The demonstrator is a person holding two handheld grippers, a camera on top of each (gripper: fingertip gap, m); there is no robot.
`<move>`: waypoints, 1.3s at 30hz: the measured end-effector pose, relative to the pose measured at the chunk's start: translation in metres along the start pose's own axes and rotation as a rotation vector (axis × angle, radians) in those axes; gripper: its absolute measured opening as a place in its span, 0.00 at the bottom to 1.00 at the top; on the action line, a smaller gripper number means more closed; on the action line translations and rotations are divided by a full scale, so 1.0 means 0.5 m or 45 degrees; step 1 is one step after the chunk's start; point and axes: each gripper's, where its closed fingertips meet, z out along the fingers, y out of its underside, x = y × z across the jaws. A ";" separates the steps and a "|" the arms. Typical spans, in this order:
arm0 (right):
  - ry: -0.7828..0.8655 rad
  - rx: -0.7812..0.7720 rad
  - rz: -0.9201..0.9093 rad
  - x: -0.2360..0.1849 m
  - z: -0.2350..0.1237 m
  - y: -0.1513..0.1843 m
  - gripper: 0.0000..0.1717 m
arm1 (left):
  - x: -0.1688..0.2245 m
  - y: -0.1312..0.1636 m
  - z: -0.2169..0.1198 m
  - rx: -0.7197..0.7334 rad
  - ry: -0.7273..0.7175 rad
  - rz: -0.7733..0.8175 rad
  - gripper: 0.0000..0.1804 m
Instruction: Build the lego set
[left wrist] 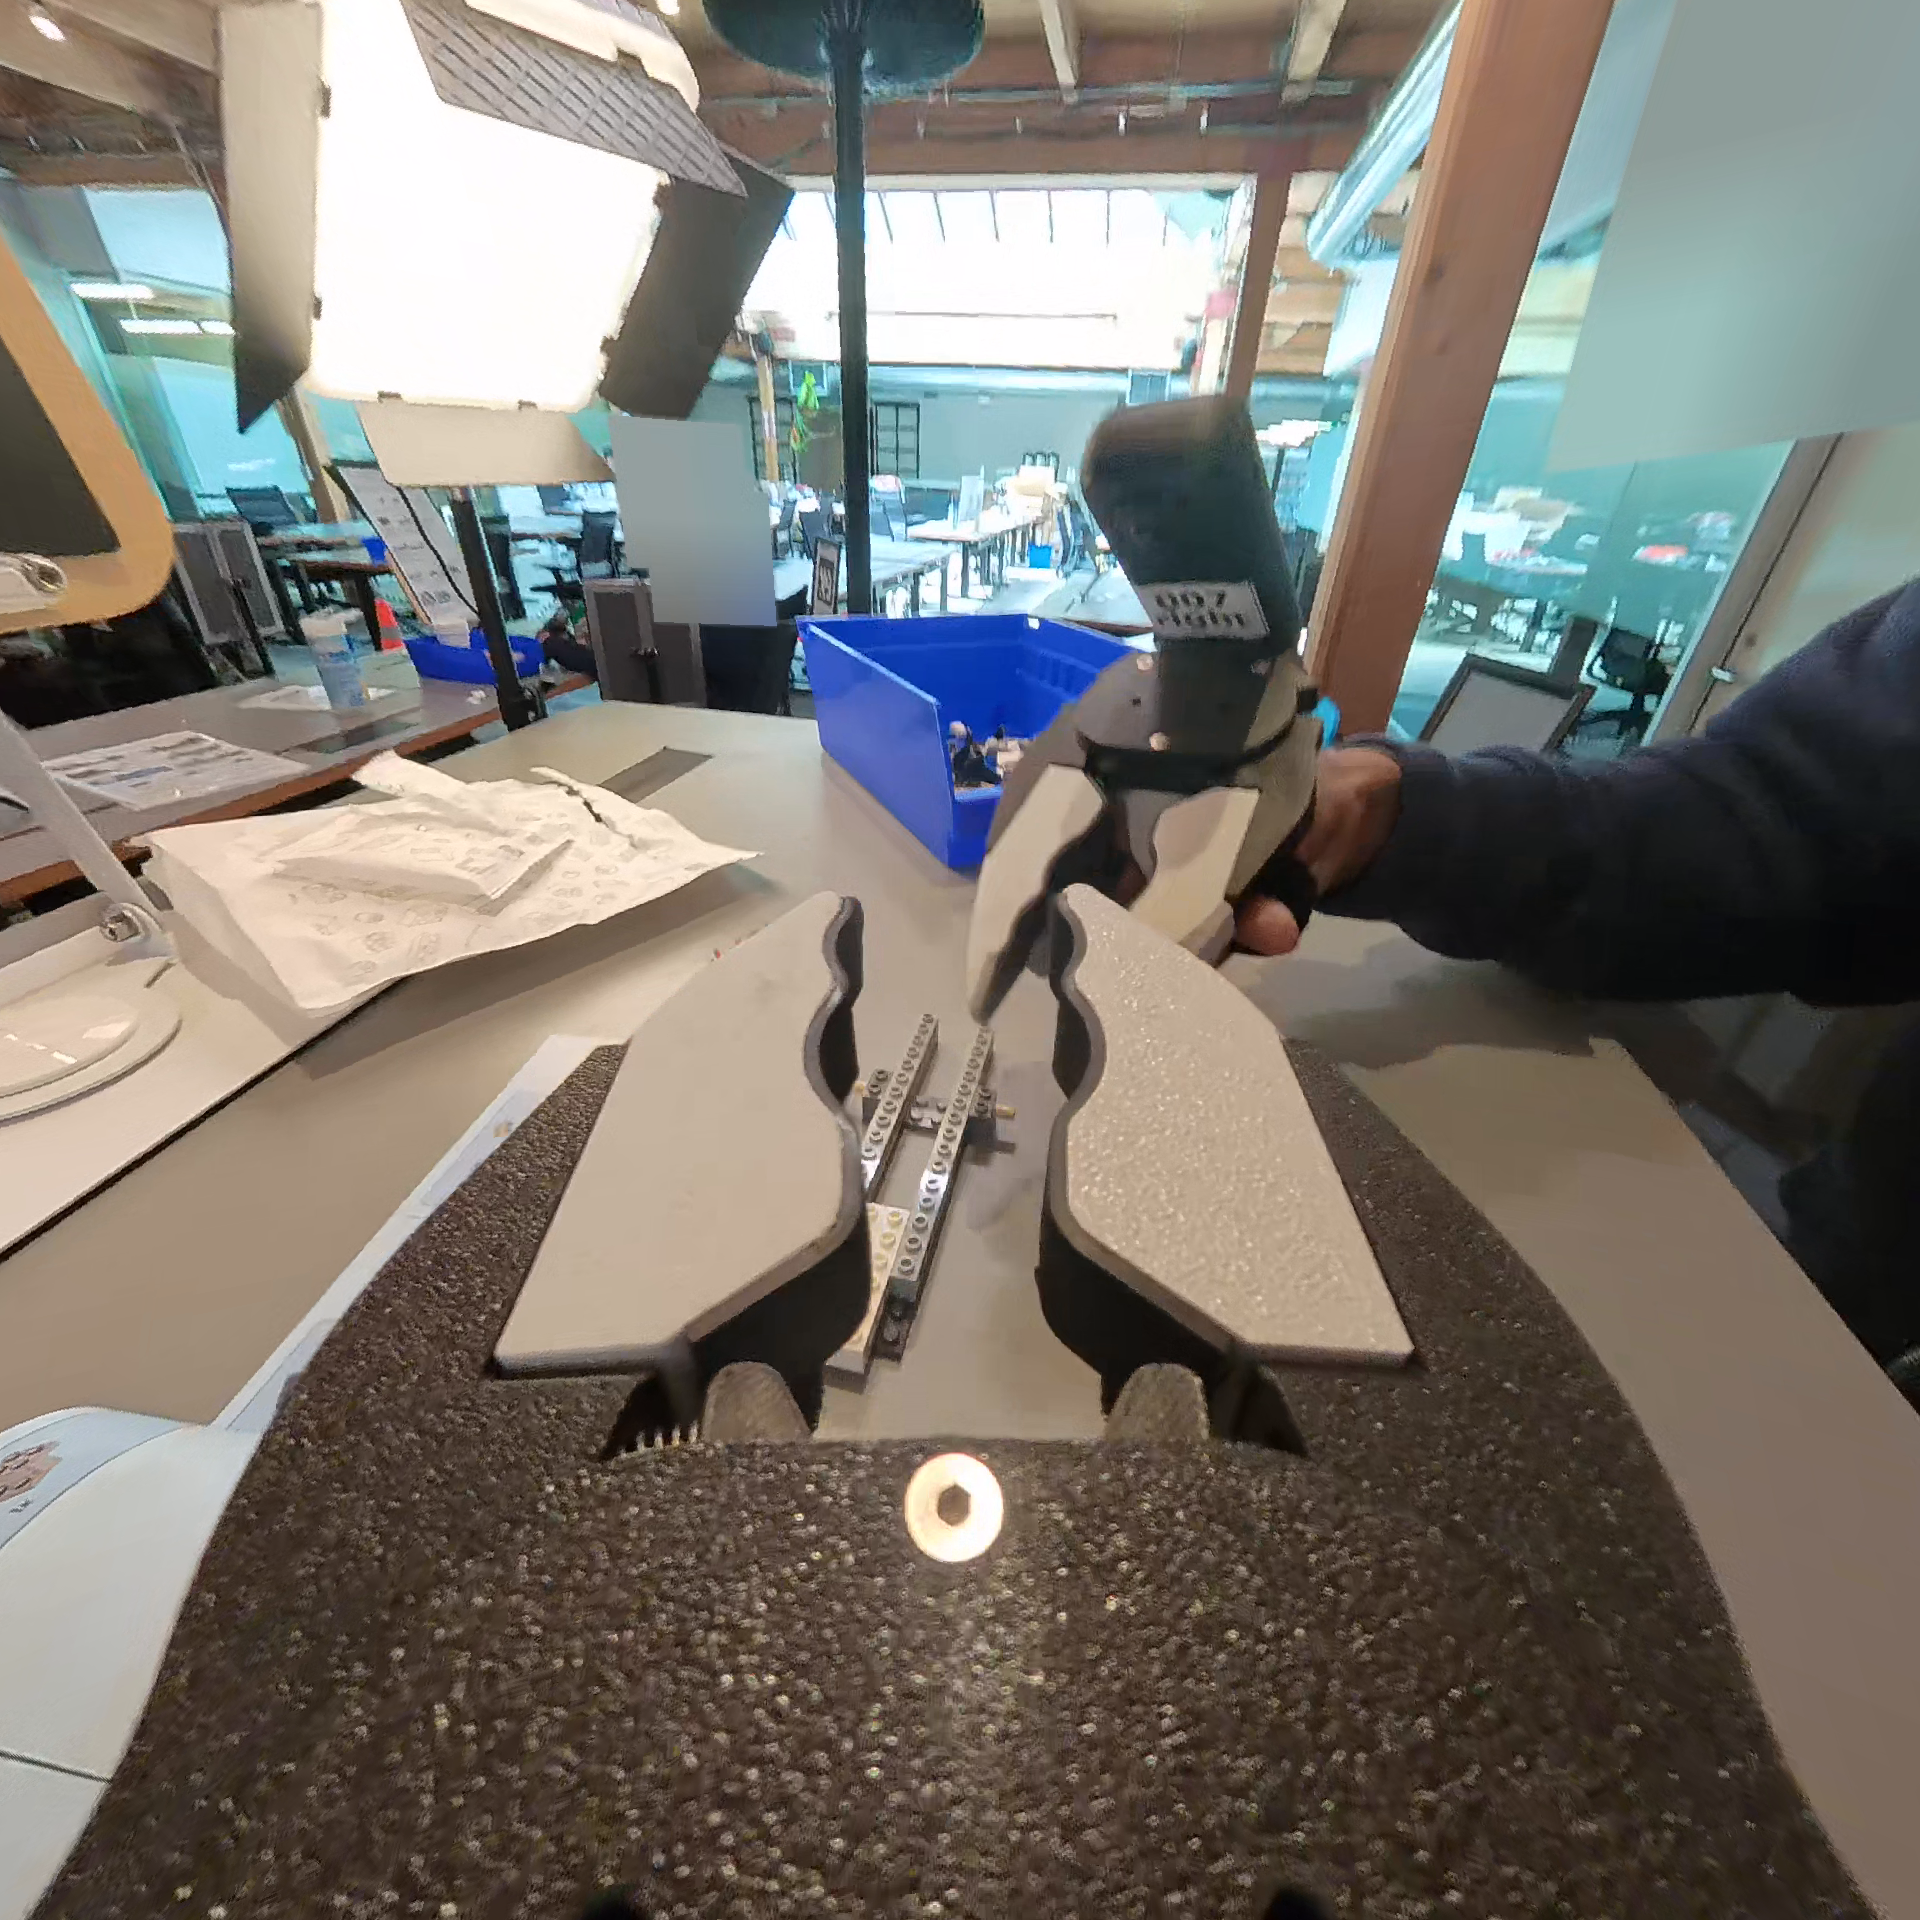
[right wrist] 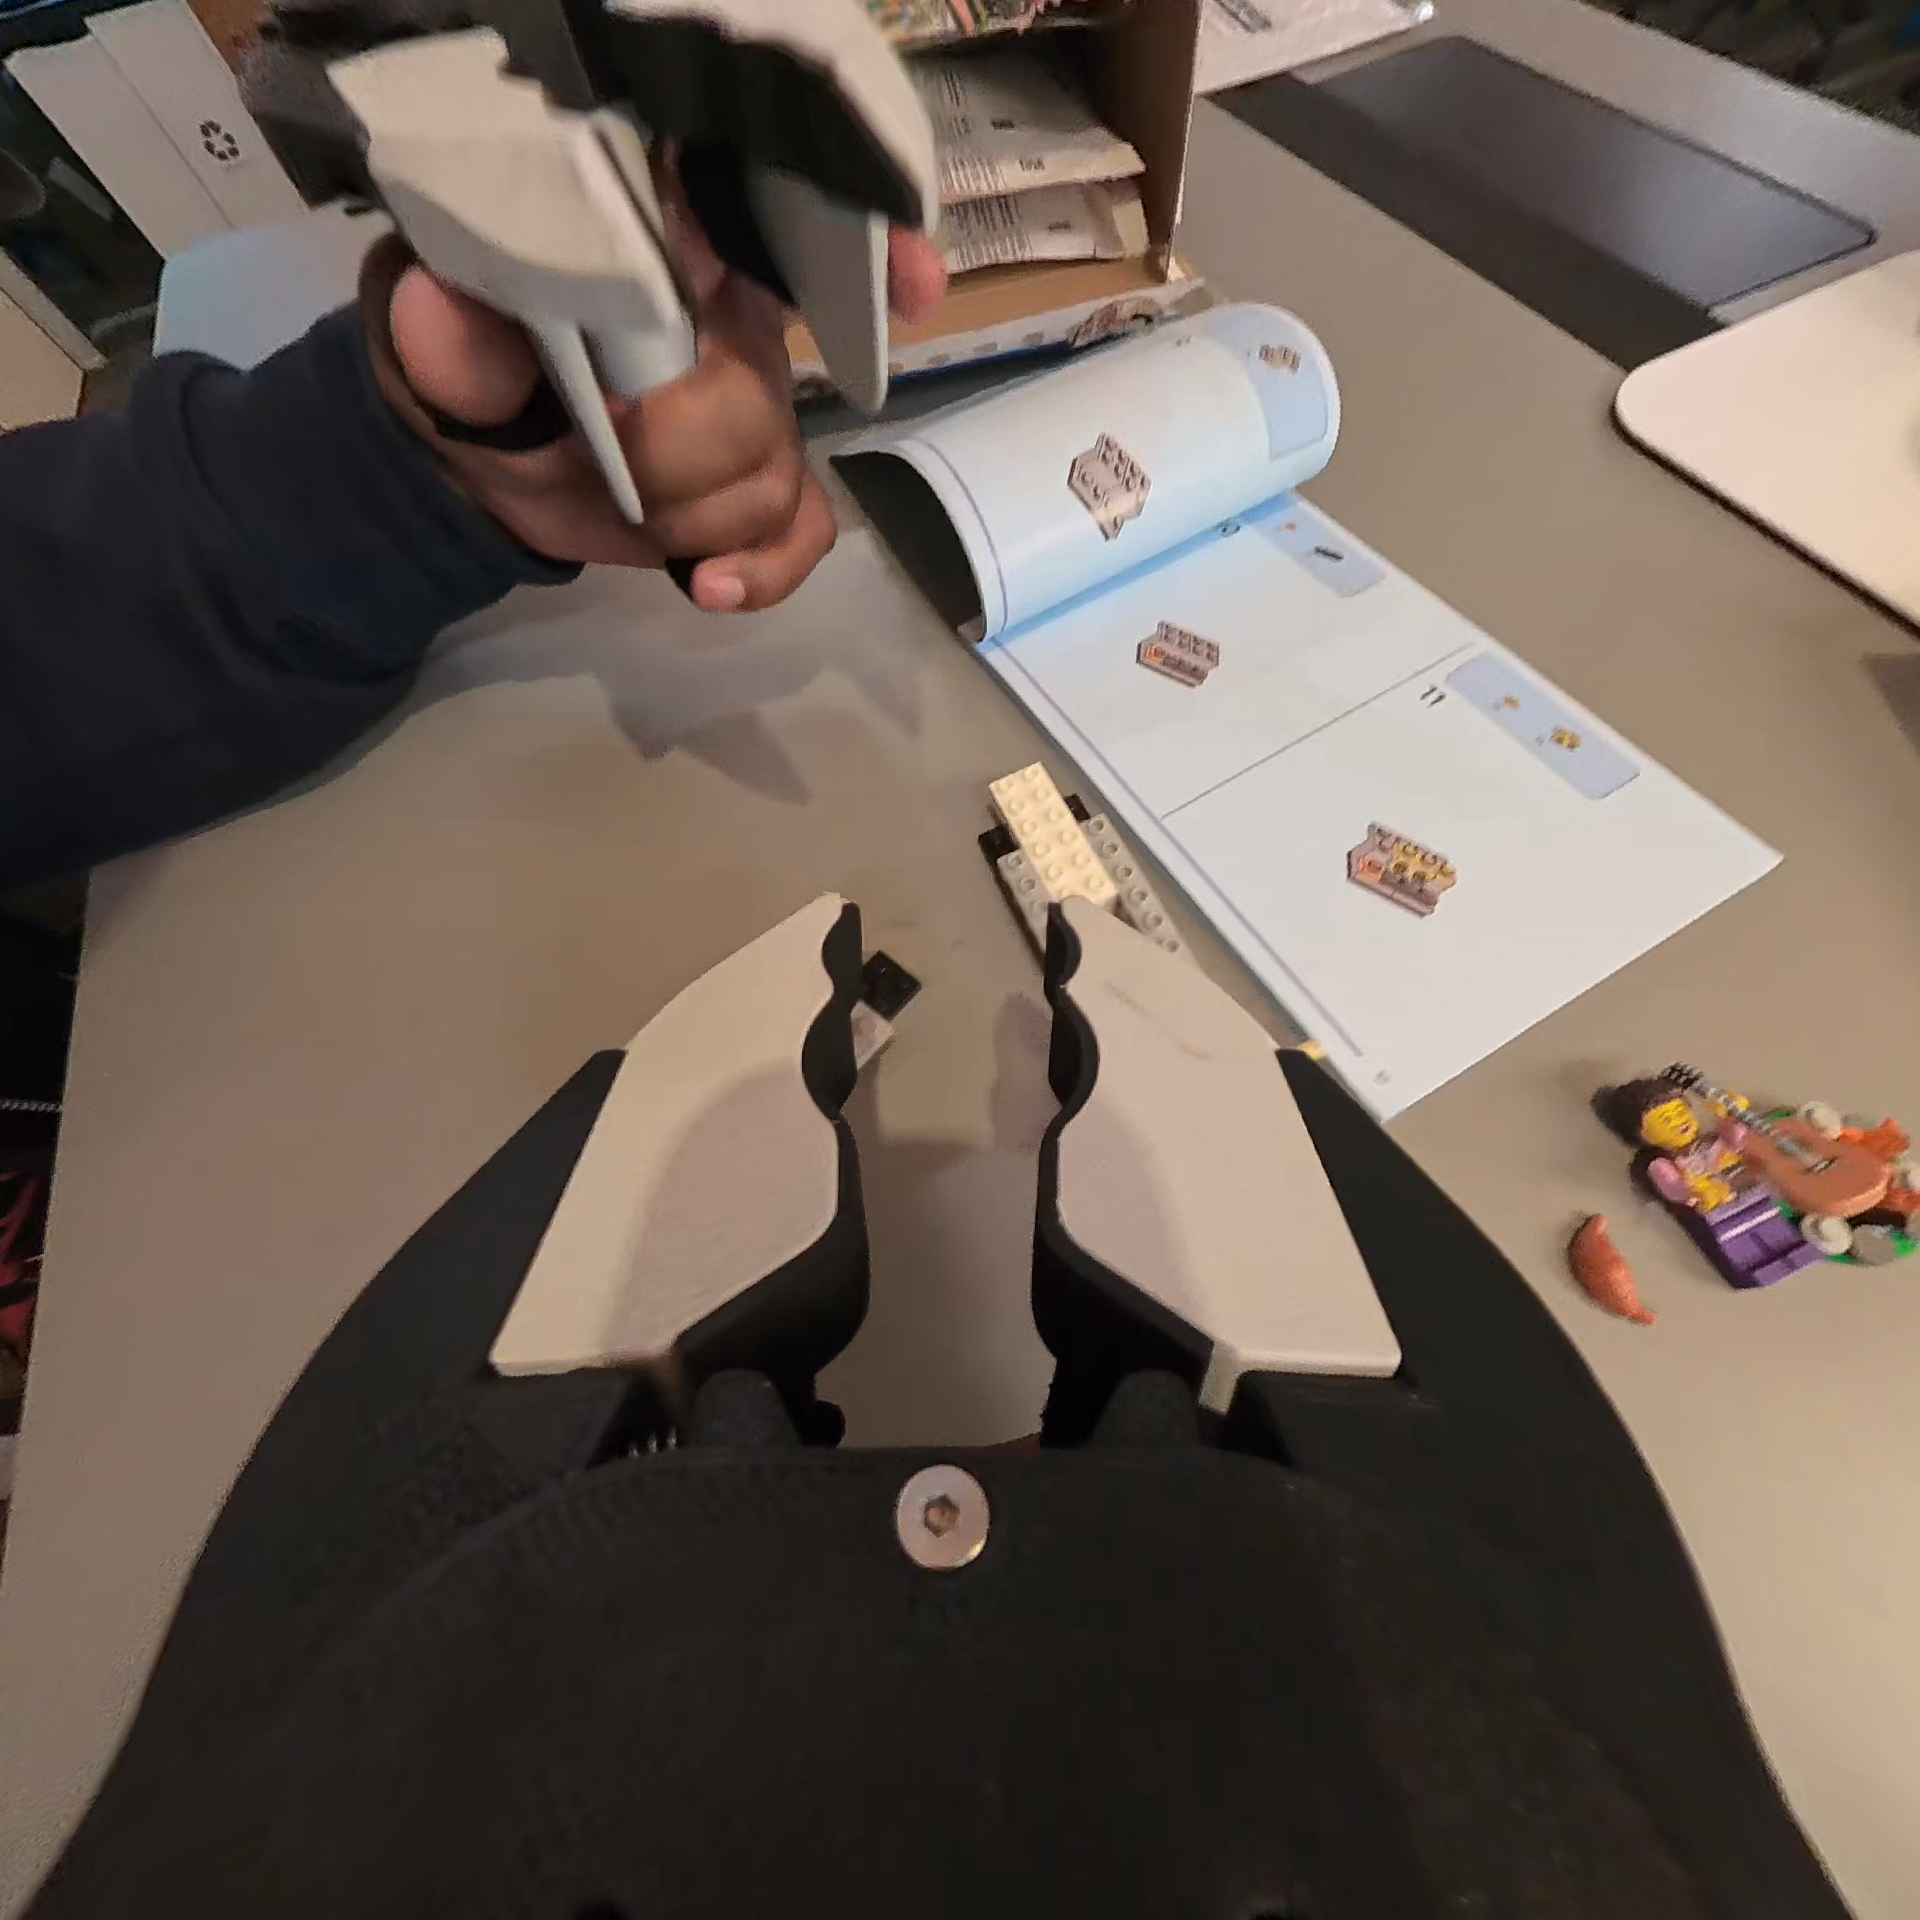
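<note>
My left gripper (left wrist: pixel 958 914) is open and hovers above a grey brick assembly (left wrist: pixel 920 1132) that lies on the grey table (left wrist: pixel 623 997); its pads do not touch it. It also shows in the right wrist view (right wrist: pixel 743 447), raised at the upper left in a person's hand, with nothing between its fingers. My right gripper (right wrist: pixel 951 914) is open and empty, low over the table. A small black and grey piece (right wrist: pixel 883 992) lies by its left finger. The assembly with a white plate on top (right wrist: pixel 1055 842) lies just beyond its right fingertip. The right gripper also shows in the left wrist view (left wrist: pixel 1023 966), pointing down at the assembly's far end.
An open light-blue instruction booklet (right wrist: pixel 1299 727) lies right of the assembly. A toy figure with a guitar (right wrist: pixel 1756 1174) and an orange piece (right wrist: pixel 1610 1268) lie at the right. A blue bin (left wrist: pixel 894 707), crumpled white paper (left wrist: pixel 416 873) and a cardboard box (right wrist: pixel 1039 208) stand farther off. One gripper's finger ends stand about 10 centimeters off the other's.
</note>
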 end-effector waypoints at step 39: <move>-0.268 0.075 -0.026 -0.022 0.038 0.026 0.12 | 0.117 0.175 0.034 -0.588 0.481 -0.117 0.08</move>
